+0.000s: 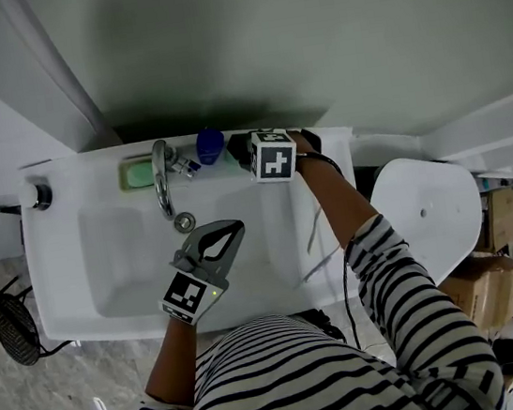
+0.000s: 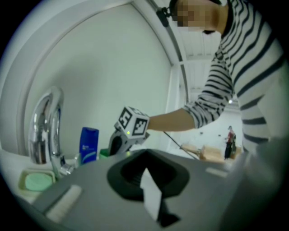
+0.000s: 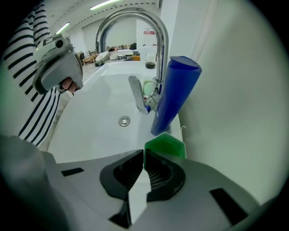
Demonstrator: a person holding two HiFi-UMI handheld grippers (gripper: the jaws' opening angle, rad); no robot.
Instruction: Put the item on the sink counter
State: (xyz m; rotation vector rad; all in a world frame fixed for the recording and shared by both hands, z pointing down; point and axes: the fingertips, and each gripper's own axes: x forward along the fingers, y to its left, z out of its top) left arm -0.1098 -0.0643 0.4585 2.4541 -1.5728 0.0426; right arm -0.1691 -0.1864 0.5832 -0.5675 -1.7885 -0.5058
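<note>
- Right arm stretches over the sink; the right tool [image 3: 143, 152] points steeply down at the table's [image 1: 82, 176] back ledge, jaws closed, tips at the green item [image 3: 166, 144] beside the blue bottle [image 3: 174, 94].
- Left tool [image 2: 145, 155] hovers level over the basin, closed, empty.

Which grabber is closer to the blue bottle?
Right. The right gripper is just beside the blue bottle; the left gripper is over the sink basin, farther away.

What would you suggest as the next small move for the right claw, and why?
Probably open the right claw to release: it is shut on the edge of the green item, which seems to rest on the sink counter beside the blue bottle.
</note>
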